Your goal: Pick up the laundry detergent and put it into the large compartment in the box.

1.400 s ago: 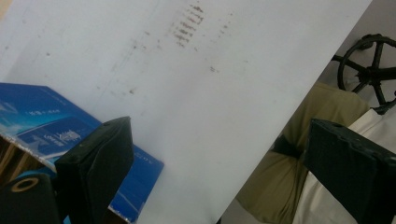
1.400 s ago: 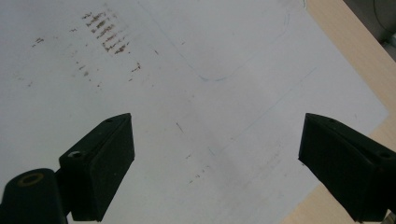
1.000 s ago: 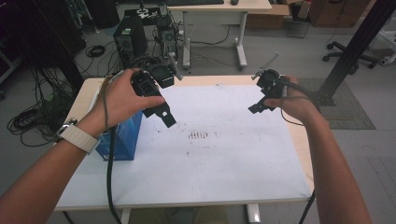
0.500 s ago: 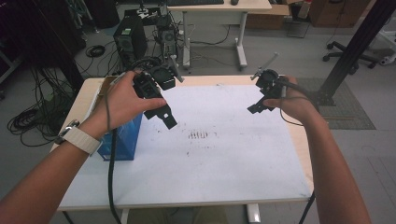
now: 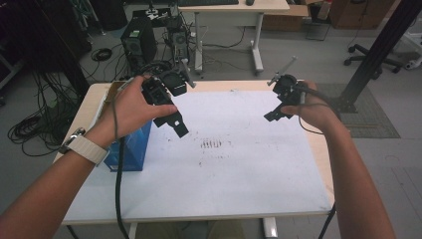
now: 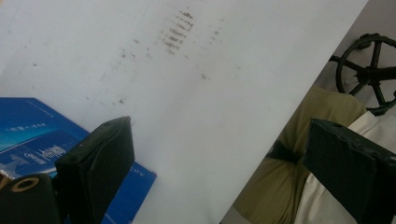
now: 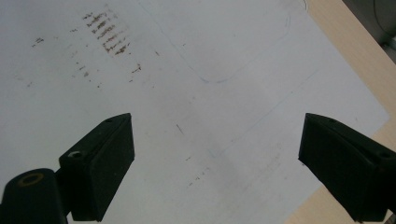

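A blue box (image 5: 130, 149) stands at the table's left side, on the edge of a white sheet (image 5: 224, 169). My left gripper (image 5: 174, 124) hangs in the air just right of and above the box, open, with nothing between its jaws. In the left gripper view the blue box (image 6: 32, 130) lies behind the left jaw, and the gripper (image 6: 219, 154) spans bare sheet and the table's near edge. My right gripper (image 5: 276, 110) is held above the sheet's far right part, open and empty. In the right gripper view the gripper (image 7: 215, 149) looks down on the white sheet (image 7: 210, 70).
The sheet carries a patch of brown smudges (image 5: 211, 144) near its middle. The wooden table (image 5: 318, 149) shows as a rim around it. Beyond the far edge stand computer towers (image 5: 139, 37), cables and a desk (image 5: 234, 10). A black post (image 5: 373, 55) rises at the right.
Both hands have barely shifted; the left gripper has drifted slightly toward the far side. Both grippers stay open.
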`<state>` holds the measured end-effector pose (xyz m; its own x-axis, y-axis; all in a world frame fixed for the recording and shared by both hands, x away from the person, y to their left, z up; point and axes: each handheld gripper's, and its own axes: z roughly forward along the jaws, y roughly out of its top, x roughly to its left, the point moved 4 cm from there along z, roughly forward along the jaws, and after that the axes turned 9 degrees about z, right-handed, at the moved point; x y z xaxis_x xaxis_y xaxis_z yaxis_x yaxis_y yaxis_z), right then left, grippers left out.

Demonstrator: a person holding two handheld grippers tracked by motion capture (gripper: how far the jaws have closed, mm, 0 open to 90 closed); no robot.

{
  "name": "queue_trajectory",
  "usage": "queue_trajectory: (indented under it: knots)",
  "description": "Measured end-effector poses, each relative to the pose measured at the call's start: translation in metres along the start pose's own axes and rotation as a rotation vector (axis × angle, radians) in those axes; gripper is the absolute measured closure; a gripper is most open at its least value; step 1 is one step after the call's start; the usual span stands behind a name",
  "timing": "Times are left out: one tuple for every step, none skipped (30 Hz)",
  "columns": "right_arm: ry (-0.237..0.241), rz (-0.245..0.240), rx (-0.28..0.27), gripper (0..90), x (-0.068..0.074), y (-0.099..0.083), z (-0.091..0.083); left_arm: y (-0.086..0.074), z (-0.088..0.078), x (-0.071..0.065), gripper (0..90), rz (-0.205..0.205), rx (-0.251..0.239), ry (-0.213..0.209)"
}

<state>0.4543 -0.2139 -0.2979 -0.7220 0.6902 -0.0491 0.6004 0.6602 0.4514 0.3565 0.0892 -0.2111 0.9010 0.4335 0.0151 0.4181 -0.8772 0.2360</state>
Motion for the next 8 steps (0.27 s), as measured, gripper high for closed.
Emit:
queue_trajectory:
  knots:
    - [-0.001,-0.001,-0.001,10.5,-0.0002,-0.0001,-0.0001,0.0,0.0001,0.0002,9.2,-0.001,-0.002,-0.001]
    - [-0.001,0.001,-0.001,10.5,-0.0002,-0.0001,-0.0003,0.0001,0.0004,0.0006,9.2,-0.002,-0.002,0.001]
    - [-0.001,0.001,-0.002,10.5,-0.0004,-0.0002,-0.0003,0.0001,0.0006,0.0009,9.2,-0.003,-0.002,0.001]
    - [-0.001,0.001,-0.001,10.5,-0.0006,-0.0004,-0.0005,0.0002,0.0008,0.001,9.2,-0.004,-0.003,-0.001]
    - [-0.002,0.002,-0.001,10.5,-0.0007,-0.0005,-0.0006,0.0002,0.0007,0.0013,9.2,-0.002,-0.003,-0.001]
    - [-0.003,0.001,-0.002,10.5,-0.001,-0.0005,-0.0007,0.0003,0.0007,0.0015,9.2,-0.002,-0.003,-0.002]
    - [-0.004,0.004,-0.003,10.5,-0.0011,-0.0006,-0.001,0.0003,0.0007,0.0017,9.2,-0.002,-0.004,-0.003]
    - [-0.004,0.005,-0.003,10.5,-0.0012,-0.0006,-0.0011,0.0003,0.0007,0.0018,9.2,-0.002,-0.005,-0.003]
